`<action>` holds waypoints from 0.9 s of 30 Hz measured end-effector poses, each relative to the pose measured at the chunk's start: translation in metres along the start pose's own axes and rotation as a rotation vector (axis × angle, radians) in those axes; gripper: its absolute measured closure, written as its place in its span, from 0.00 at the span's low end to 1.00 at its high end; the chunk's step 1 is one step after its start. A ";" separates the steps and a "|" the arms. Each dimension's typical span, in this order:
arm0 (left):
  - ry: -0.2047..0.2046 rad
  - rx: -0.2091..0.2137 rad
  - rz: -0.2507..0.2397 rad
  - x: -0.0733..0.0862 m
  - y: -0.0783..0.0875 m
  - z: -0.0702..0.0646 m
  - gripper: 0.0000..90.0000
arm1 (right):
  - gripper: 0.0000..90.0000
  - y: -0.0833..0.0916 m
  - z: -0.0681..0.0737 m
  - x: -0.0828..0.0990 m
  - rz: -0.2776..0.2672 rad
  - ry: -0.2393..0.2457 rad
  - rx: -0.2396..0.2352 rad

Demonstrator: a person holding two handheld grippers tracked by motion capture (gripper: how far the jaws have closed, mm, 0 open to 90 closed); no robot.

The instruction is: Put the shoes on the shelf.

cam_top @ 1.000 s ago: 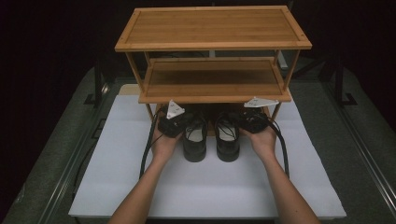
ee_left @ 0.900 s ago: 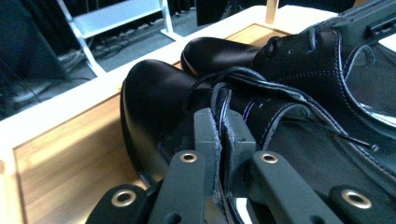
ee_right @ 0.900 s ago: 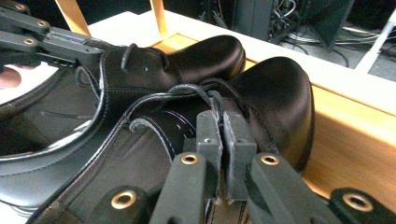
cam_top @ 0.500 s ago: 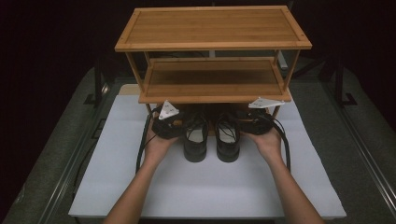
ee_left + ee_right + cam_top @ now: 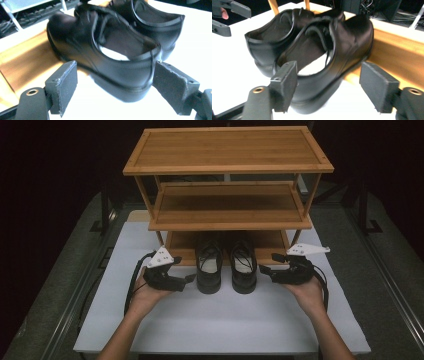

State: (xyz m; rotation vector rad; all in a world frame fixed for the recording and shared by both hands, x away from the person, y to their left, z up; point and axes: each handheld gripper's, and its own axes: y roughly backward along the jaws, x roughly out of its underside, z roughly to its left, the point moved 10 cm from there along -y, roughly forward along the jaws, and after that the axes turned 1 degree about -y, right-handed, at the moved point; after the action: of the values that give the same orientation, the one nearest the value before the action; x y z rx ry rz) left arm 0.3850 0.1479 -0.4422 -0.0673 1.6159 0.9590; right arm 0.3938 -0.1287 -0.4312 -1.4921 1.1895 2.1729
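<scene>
High view: a white surface [image 5: 220, 320] is set on grey flooring in a dark room, and a three-tier wooden rack [image 5: 227, 150] is stood at its far end, with the pair of black shoes [image 5: 226, 265] placed toes-in on the lowest shelf, heels overhanging the surface. The left gripper [image 5: 186, 281] and right gripper [image 5: 267, 272] are held just outside the shoes. Their jaws have just been opening and are spread with nothing clamped.

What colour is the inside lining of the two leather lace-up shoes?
White insoles inside the black leather lace-up shoes, clearest in the left gripper view.
</scene>
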 end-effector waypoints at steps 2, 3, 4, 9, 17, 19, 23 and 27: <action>0.002 0.005 0.016 0.008 -0.003 -0.001 0.20 | 0.29 0.001 0.002 0.010 0.014 0.001 -0.008; 0.007 0.008 0.019 0.012 -0.005 -0.002 0.20 | 0.27 0.000 0.003 0.016 0.029 0.006 -0.010; 0.007 0.012 0.030 0.016 -0.009 -0.003 0.19 | 0.26 -0.002 0.004 0.021 0.041 0.008 -0.008; -0.020 0.020 0.074 0.029 -0.026 -0.008 0.17 | 0.21 -0.017 0.006 0.046 0.111 0.016 -0.041; -0.057 0.045 0.137 0.041 -0.046 -0.018 0.11 | 0.20 -0.035 0.014 0.062 0.163 0.037 -0.094; -0.065 0.047 0.139 0.042 -0.049 -0.020 0.11 | 0.18 -0.039 0.016 0.065 0.182 0.048 -0.089; -0.085 0.043 0.152 0.043 -0.056 -0.021 0.11 | 0.17 -0.050 0.016 0.072 0.215 0.076 -0.082; -0.095 0.050 0.168 0.045 -0.065 -0.022 0.11 | 0.16 -0.057 0.019 0.073 0.218 0.086 -0.094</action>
State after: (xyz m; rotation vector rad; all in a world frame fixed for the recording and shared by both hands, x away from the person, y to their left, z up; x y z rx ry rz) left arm 0.3874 0.1120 -0.5161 0.1488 1.5754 1.0339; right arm 0.3827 -0.0955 -0.5194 -1.5743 1.3530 2.3556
